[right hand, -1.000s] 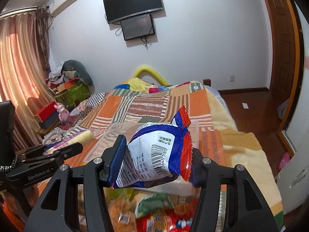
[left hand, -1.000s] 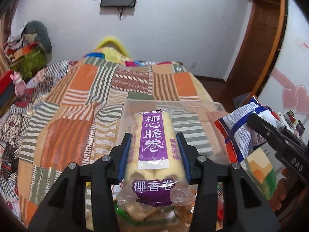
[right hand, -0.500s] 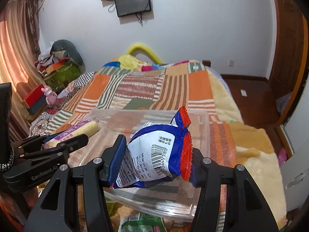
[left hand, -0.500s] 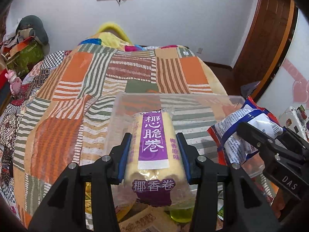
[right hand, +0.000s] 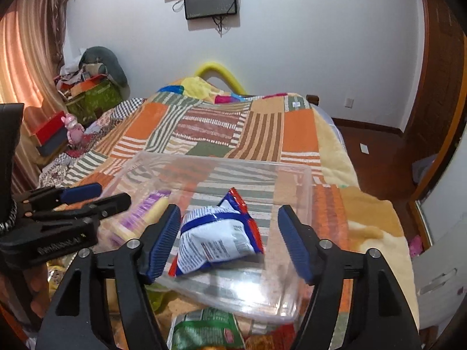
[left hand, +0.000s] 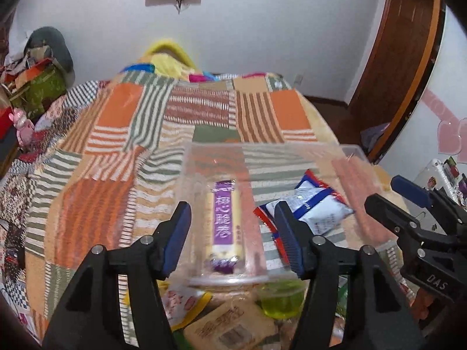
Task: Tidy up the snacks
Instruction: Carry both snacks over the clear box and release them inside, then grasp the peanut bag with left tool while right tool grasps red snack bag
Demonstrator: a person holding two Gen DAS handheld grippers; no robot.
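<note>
A clear plastic bin sits on the patchwork bed cover; it also shows in the right wrist view. A yellow roll pack with a purple label lies inside it on the left, also seen in the right wrist view. A white, blue and red snack bag lies inside on the right and shows in the right wrist view. My left gripper is open and empty above the roll pack. My right gripper is open and empty around the snack bag.
Loose snacks lie in front of the bin: a brown packet, a green jelly cup, a green bag. The bed cover stretches behind. Clutter is piled at the far left. A wooden door is at right.
Both grippers opened and let go: the roll pack and the snack bag dropped from the jaws into the clear bin. The views moved closer over the bin.
</note>
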